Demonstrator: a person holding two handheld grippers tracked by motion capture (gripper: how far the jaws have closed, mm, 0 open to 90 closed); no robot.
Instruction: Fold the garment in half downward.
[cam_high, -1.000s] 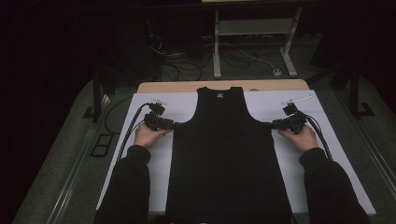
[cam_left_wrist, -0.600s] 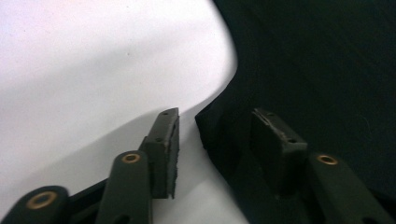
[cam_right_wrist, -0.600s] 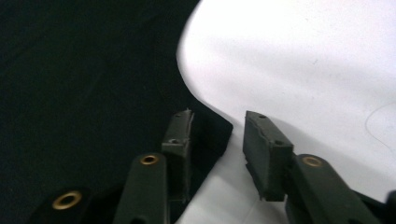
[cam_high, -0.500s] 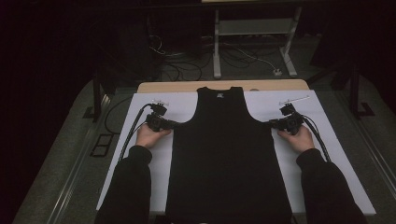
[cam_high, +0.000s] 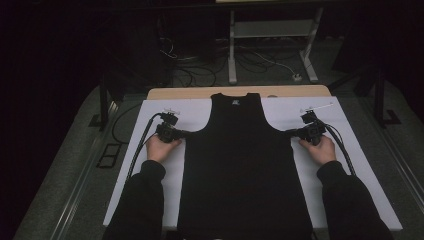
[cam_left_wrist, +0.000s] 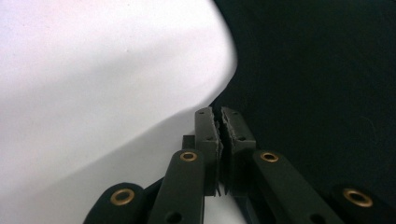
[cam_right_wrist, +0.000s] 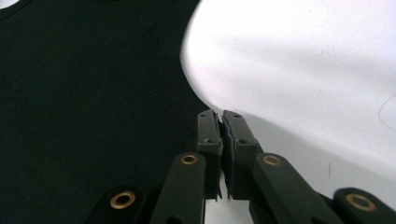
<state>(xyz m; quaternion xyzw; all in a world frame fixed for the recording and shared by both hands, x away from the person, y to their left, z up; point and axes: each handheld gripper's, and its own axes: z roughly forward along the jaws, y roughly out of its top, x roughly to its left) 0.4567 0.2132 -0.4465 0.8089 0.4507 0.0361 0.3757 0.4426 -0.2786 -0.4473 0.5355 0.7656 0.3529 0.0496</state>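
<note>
A black tank top (cam_high: 245, 170) is laid flat on a white sheet (cam_high: 350, 170). Being soft and light, it is best pinched at the underarm edges. The left gripper (cam_high: 186, 134) and right gripper (cam_high: 291, 132) have just been closed there, cloth apparently caught.

We see both claws' jaws just been closing. Left claw (cam_high: 186, 133) now pinched at left side edge of black tank top (cam_high: 240, 165), just under armhole; fabric edge between jaws. Right claw (cam_high: 292, 132) likewise pinched at right side edge. Earlier jaws stood wider apart at same spots.
</note>
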